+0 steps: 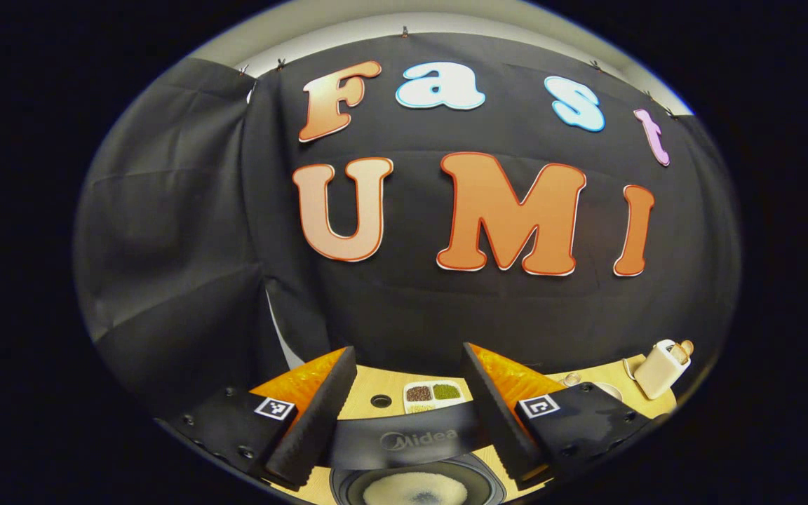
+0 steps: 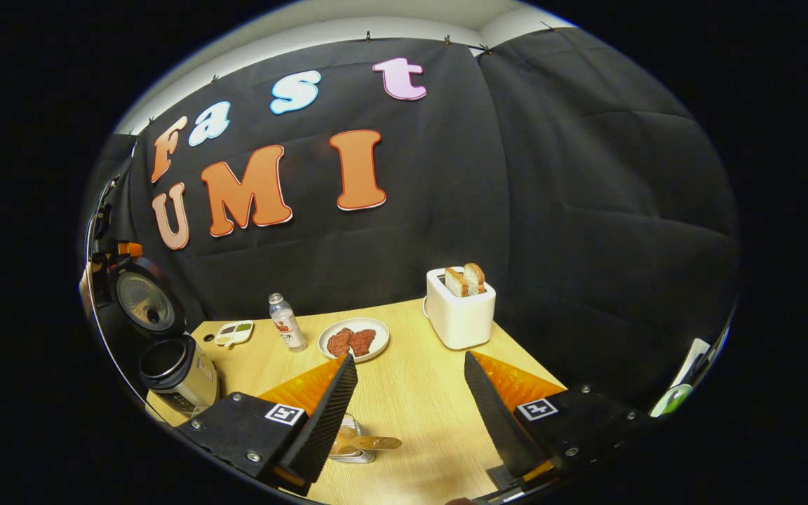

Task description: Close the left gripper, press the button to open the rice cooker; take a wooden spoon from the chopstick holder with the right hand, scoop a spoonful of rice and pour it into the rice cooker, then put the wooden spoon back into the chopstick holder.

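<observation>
Jaws of both grippers stand spread apart with nothing between them. In the left gripper view, the left gripper (image 1: 404, 414) hangs above the rice cooker (image 1: 418, 484), whose lid is raised: the dark lid edge crosses between the two fingers and the open pot with white rice in its bottom lies just below, at the lower rim of the view. Beyond it on the pale wooden surface (image 1: 376, 382) sits a small divided dish of grains (image 1: 433, 395), and far off to the right the white toaster (image 1: 662, 368) stands near the surface's far edge. In the right gripper view, the right gripper (image 2: 411, 410) hovers over bare wood in the middle of the surface, with open room ahead of it. The chopstick holder (image 2: 353, 442) stands just beside its left finger, the wooden spoon (image 2: 369, 442) resting in it, bowl end showing. Farther back are a plate of red meat slices (image 2: 353, 339), a water bottle (image 2: 286, 322) and the toaster with two bread slices upright. At the left edge the rice cooker stands open, lid tipped back, close to the surface's left border.
</observation>
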{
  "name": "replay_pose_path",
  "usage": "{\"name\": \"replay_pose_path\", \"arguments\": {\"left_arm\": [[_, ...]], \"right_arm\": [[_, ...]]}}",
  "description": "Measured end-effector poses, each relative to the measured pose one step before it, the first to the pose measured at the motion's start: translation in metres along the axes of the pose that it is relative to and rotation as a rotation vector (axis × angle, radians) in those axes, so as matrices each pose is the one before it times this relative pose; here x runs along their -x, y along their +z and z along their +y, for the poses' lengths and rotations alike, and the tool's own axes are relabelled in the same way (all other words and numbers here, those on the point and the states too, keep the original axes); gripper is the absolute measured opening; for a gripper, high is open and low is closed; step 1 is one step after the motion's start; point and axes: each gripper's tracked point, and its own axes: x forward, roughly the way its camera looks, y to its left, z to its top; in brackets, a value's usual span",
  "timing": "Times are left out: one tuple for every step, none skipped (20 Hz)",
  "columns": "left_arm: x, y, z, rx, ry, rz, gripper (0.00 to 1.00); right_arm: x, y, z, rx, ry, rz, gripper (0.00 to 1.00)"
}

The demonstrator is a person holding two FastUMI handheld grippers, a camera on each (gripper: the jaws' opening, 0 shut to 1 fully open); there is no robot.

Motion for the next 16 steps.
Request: {"name": "replay_pose_path", "arguments": {"left_arm": [[0.00258,-0.00023,-0.00147,-0.00161,-0.00554,-0.00788,0.98],[0.00349,-0.00420,-0.00082,0.00067,-0.00354,0.00649,0.98],[0.00531,-0.00121,-0.00201,0.00090,-0.00599,0.00127,1.00],[0.00539,-0.00433,-0.00068,0.00381,-0.00269,0.00192,0.98],[0.00663,-0.00219,-0.00239,-0.00241,-0.00186,-0.00207,1.00],[0.00721,-0.00500,-0.00311,-0.00364,-0.00333,-0.00053,1.00],[0.00733,-0.00560,-0.00243,0.00004,-0.00554,0.00051,1.00],[0.00963,-0.00743,-0.00316,0.00467,-0.00724,0.00199,0.98],[0.00885,-0.00764,-0.00344,0.00029,-0.00873,0.00477,0.98],[0.00920,-0.00971,-0.00447,-0.00052,-0.01039,0.00405,1.00],[0.00932,-0.01076,-0.00438,0.00150,-0.00958,0.00802,1.00],[0.00960,-0.01460,-0.00405,0.00266,-0.00913,0.01646,1.00],[0.00770,-0.01301,-0.00339,0.00626,-0.00705,0.00910,0.98],[0.00803,-0.01357,-0.00081,0.00272,0.00333,0.00189,1.00],[0.00589,-0.01300,-0.00184,-0.00025,0.00149,0.00028,1.00],[0.00544,-0.01521,-0.00247,-0.00092,0.00086,0.00454,1.00]], "right_arm": [[0.00227,0.00929,0.00128,0.00477,0.00170,-0.01207,0.95],[0.00244,0.00938,0.00110,0.01055,0.00123,-0.01536,0.95],[0.00238,0.01155,0.00045,0.01275,0.00039,-0.01373,0.95],[0.00190,0.01076,-0.00011,0.01354,-0.00074,-0.01315,0.95],[0.00256,0.01139,0.00017,0.01295,-0.00025,-0.01260,0.95],[0.00283,0.01109,0.00129,0.01024,-0.00258,-0.01692,0.95],[0.00299,0.01081,0.00057,0.00767,-0.00021,-0.01701,0.95],[0.00307,0.01093,0.00105,0.00195,0.00135,-0.01846,0.95],[0.00234,0.00739,0.00181,-0.00177,0.00543,-0.01095,0.95],[0.00300,0.00448,0.00290,-0.00205,0.00787,-0.00918,0.95],[0.00184,0.00418,0.00218,-0.00086,0.00758,-0.00702,0.95],[0.00166,0.00298,0.00273,0.00188,0.01016,-0.00646,0.94],[0.00110,0.00129,0.00314,0.00381,0.00702,-0.00384,0.94],[0.00012,0.00062,0.00082,0.00236,0.00815,-0.00137,1.00],[0.00102,0.00075,0.00282,-0.00085,0.00799,-0.00129,1.00],[0.00093,-0.00035,0.00497,-0.00238,0.01117,0.00093,1.00]]}}
